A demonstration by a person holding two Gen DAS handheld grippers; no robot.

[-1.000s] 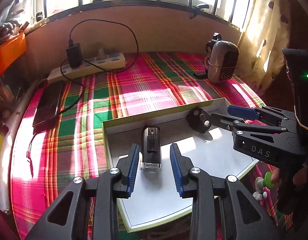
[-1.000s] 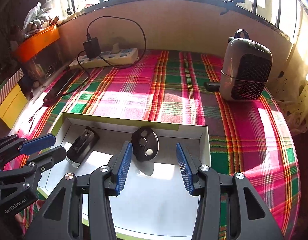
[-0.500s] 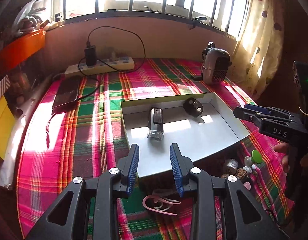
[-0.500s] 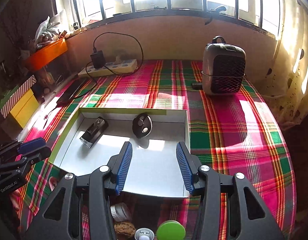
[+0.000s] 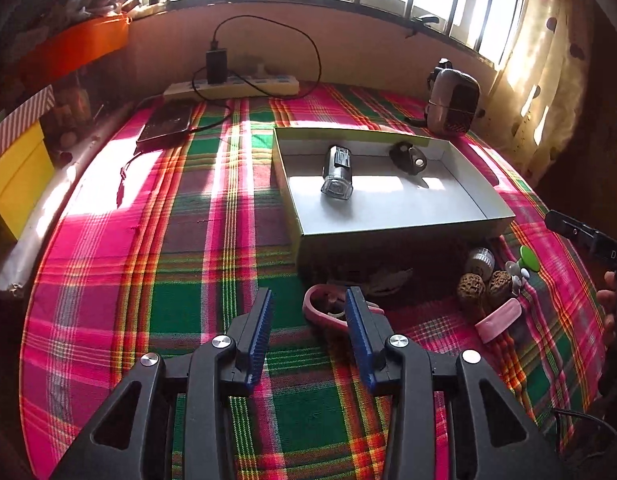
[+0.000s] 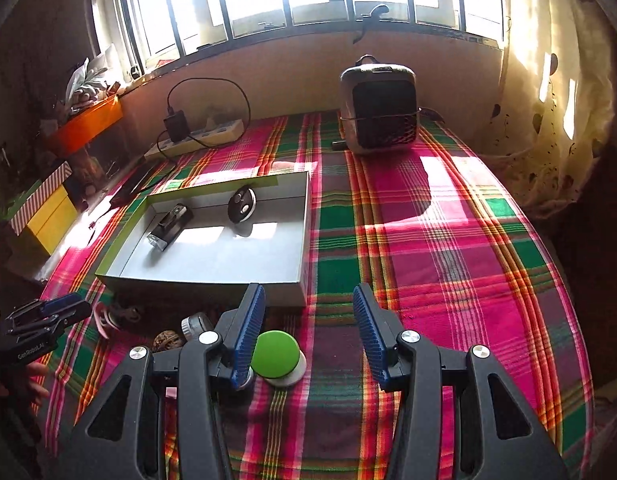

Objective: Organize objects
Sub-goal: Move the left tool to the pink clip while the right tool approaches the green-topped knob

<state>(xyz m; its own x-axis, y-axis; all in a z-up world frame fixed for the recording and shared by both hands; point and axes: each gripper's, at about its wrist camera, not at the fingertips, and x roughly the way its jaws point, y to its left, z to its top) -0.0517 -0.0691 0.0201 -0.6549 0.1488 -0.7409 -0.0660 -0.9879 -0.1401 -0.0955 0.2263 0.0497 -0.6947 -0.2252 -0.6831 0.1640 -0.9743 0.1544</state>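
A shallow white box [image 5: 404, 222] [image 6: 212, 276] sits on the plaid cloth. In it lie a black bike light [image 5: 337, 172] [image 6: 168, 226] and a black round key fob [image 5: 408, 158] [image 6: 241, 208]. In front of the box lie a pink clip [image 5: 322, 306], two walnuts [image 5: 484, 286], a small silver jar [image 5: 480, 258], a pink bar [image 5: 500, 318] and a green-capped item [image 5: 529, 260] [image 6: 277, 354]. My left gripper [image 5: 308, 334] is open and empty, above the cloth beside the pink clip. My right gripper [image 6: 306, 334] is open and empty, with the green cap by its left finger.
A small heater [image 5: 454, 104] [image 6: 378, 110] stands at the back right. A power strip with a charger [image 5: 232, 86] [image 6: 196, 138] lies along the back wall, a dark phone [image 5: 166, 124] beside it. Yellow and orange boxes [image 5: 16, 176] stand at the left.
Both grippers have pulled back and up from the box, leaving the bike light and key fob inside. The loose items in front of the box have come into view.
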